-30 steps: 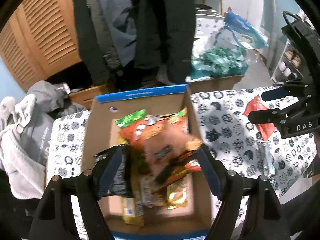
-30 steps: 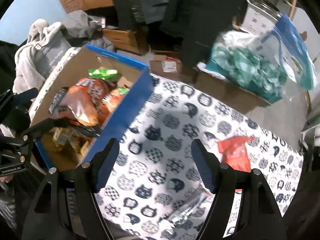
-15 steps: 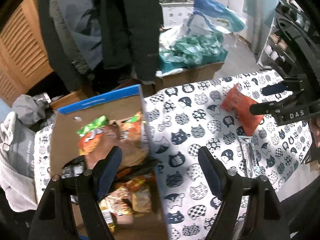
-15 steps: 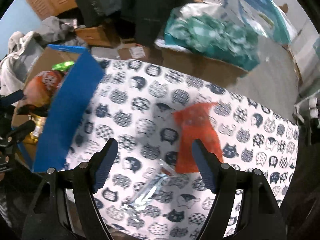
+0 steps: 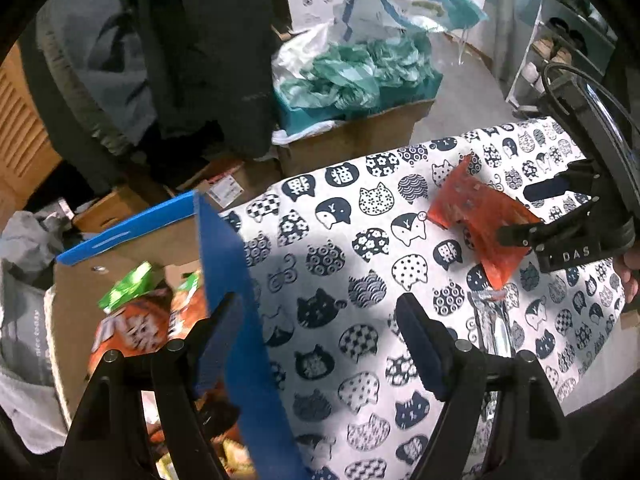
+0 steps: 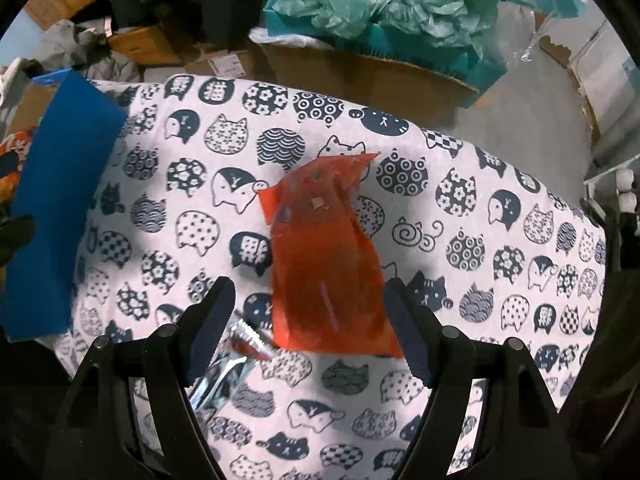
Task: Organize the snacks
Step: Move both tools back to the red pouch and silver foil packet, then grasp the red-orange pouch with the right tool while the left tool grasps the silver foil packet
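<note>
Hovering over the cat-print cloth [image 5: 340, 280], the left gripper [image 5: 320, 336] is standing with its fingers wide and holding nothing. Its left finger is crossing the blue wall of the box [image 5: 236, 300], which is sitting at 9 o'clock with orange snack bags [image 5: 132, 328] inside. At 2 o'clock the red packet [image 5: 476, 216] is lying flat on the cloth, with the right gripper [image 5: 536, 216] reaching over it; a silver wrapper [image 5: 494, 320] is lying at 3 o'clock. This hand is best kept off the box wall so it is not knocking it.

Looking down from the right wrist, the right gripper [image 6: 308, 320] is also spread wide and empty, straddling the near end of the red packet [image 6: 328, 256]. Judging from this, the pinch is best made by lowering until both pads flank the packet's width, then closing gently, since the thin film is likely to crumple or slide. The silver wrapper [image 6: 224, 364] is lying at 7 o'clock.

Compared with a second ago, the left view is swinging off the box toward the cloth, and the right one is closing in on the packet.
</note>
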A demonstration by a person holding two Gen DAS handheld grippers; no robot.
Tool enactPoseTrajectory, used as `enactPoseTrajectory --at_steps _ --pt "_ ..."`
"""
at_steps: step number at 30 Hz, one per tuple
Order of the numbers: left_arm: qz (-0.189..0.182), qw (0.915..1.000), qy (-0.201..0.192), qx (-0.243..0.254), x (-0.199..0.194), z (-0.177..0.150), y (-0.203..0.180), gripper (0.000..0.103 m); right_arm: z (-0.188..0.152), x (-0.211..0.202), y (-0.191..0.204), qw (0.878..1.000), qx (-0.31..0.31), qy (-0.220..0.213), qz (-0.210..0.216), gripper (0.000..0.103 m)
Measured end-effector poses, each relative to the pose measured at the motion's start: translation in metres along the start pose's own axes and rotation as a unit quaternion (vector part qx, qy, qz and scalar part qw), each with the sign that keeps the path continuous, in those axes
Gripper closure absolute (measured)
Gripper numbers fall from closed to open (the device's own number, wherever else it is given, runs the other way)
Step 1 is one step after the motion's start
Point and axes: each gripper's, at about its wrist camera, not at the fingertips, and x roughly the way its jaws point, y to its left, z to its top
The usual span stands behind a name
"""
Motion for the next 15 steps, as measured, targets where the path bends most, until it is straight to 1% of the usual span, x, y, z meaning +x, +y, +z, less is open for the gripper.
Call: enactPoseTrajectory --at_steps 5,8,9,15 --pt "0.000 0.9998 0.017 0.006 0.028 0.008 -0.006 0.023 0.006 0.021 -0.005 1.000 -0.003 0.006 -0.007 0.027" --pt "-0.005 0.9995 0.030 0.003 0.042 0.010 -0.007 0.023 0.009 0.033 -0.008 1.000 -0.002 0.012 -0.004 0.026" --pt "-0.007 0.9994 0.035 0.002 0.047 0.010 -0.008 0.023 0.010 0.037 -0.010 1.000 0.000 0.013 -0.014 0.026" --pt "-0.014 0.9986 0.050 0.006 0.061 0.009 -0.013 0.023 0.016 0.058 -0.019 0.999 0.005 0.027 -0.027 0.026"
